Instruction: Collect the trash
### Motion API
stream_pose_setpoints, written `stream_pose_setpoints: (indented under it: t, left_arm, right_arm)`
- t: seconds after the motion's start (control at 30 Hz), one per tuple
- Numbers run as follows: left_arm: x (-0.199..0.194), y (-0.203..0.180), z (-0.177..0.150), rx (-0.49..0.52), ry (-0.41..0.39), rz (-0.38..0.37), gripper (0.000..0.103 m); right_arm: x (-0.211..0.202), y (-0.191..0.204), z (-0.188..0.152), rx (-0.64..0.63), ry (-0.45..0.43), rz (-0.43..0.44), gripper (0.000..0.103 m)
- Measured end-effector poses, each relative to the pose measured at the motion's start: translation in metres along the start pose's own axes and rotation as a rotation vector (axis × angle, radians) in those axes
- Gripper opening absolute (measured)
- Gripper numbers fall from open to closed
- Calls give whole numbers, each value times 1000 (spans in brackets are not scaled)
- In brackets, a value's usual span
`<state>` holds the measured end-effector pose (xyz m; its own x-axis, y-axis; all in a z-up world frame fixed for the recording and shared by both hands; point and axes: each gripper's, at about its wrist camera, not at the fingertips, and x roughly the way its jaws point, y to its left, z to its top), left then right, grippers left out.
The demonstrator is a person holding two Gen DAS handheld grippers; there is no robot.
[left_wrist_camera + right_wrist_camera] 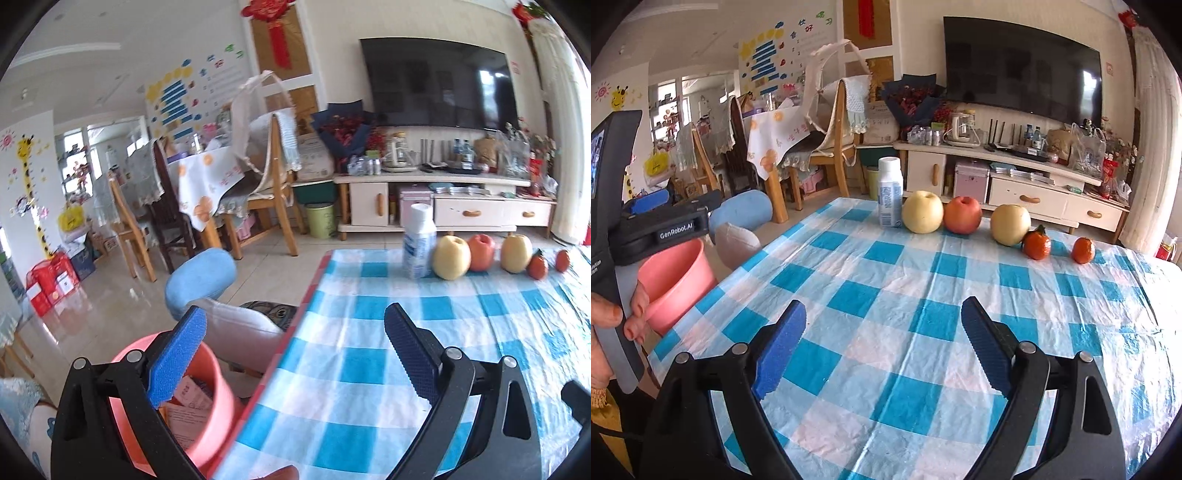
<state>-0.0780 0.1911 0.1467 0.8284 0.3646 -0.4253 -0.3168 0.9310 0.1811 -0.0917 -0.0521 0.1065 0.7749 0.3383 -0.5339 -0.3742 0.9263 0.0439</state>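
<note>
Hovering released over the worktop (pixel 886 295), both the right gripper (pixel 882 347) and left gripper (pixel 295 354) hold nothing; approach the bottle (pixel 890 192) squarely, avoiding the fruit.

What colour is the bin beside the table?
Pink; the bin shows best in the right wrist view.

Blue-and-white checked tablecloth (pixel 886 295) beneath black fingers with blue pads (pixel 781 350), pink bin (pixel 218 398) behind the left finger, white-and-blue bottle (pixel 890 192), yellow, red, yellow fruit ahead, two orange tangerines (pixel 1037 243).
</note>
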Motion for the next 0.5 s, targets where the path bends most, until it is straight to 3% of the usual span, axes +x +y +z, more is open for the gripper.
stream_pose_setpoints:
  t: [0.5]
  left_arm:
    - [-72, -100, -4, 87, -29, -108, 96]
  right_arm:
    - [-77, -73, 4, 80, -201, -67, 92]
